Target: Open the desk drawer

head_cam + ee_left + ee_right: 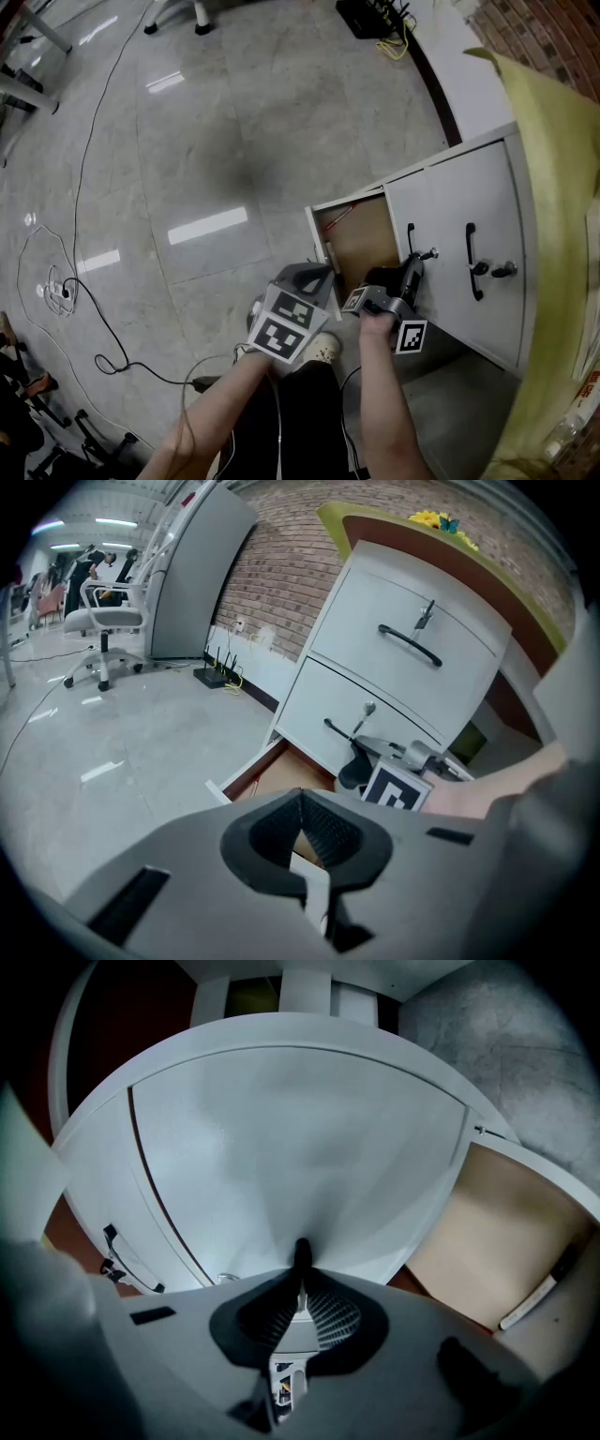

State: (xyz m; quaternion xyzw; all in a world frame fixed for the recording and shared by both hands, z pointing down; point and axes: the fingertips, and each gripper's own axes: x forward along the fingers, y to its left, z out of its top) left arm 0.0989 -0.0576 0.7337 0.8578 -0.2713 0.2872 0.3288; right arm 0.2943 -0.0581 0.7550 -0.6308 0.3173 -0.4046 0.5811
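Observation:
A white drawer cabinet [487, 202] stands under the desk. Its bottom drawer [361, 239] is pulled out and shows a brown inside. My right gripper [411, 270] is shut on the black handle [301, 1249] of the middle drawer [300, 1138], whose front looks flush with the cabinet. A key [430, 253] sticks out beside that handle. In the left gripper view, the right gripper [359, 766] sits at the middle handle [339, 731], below the top drawer's handle [410, 644]. My left gripper [319, 284] hangs over the open drawer's front corner, shut with nothing between its tips [300, 797].
A pen [539, 1293] lies in the open drawer. A yellow cloth [553, 131] drapes over the desk top. Cables [89, 187] trail across the polished floor, with a power strip [370, 17] by the wall. An office chair [103, 630] stands far off. My shoe [325, 350] is below the grippers.

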